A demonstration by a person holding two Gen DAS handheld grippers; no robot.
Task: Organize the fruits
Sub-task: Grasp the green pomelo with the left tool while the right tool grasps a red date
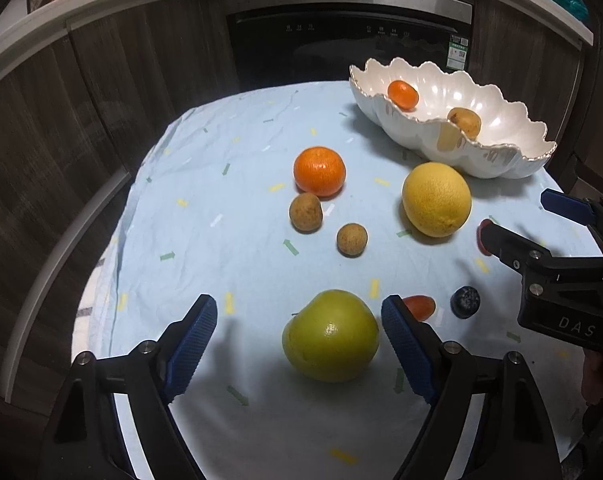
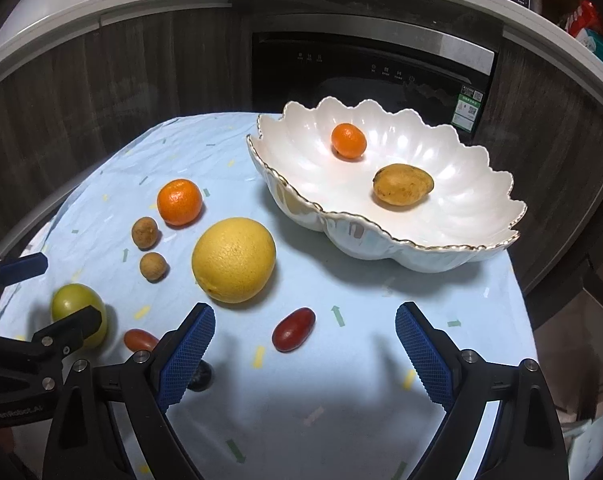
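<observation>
A green round fruit [image 1: 331, 336] lies on the light blue cloth between the spread fingers of my left gripper [image 1: 299, 312], and the pads are clear of it. My right gripper [image 2: 305, 316] stands open around a dark red oval fruit [image 2: 293, 334] without touching it. The white scalloped bowl [image 2: 381, 236] at the back right holds a small orange [image 2: 348, 140] and a yellow-brown fruit [image 2: 402, 189]. A large yellow citrus [image 2: 234, 260], a mandarin [image 2: 179, 202] and two brown longans [image 2: 145, 232] lie loose on the cloth.
A second small red fruit [image 1: 419, 306] and a dark blue berry [image 1: 465, 301] sit between the two grippers. The round table's edge curves close on the left and right. Dark cabinets and an oven front [image 1: 349, 40] stand behind the table.
</observation>
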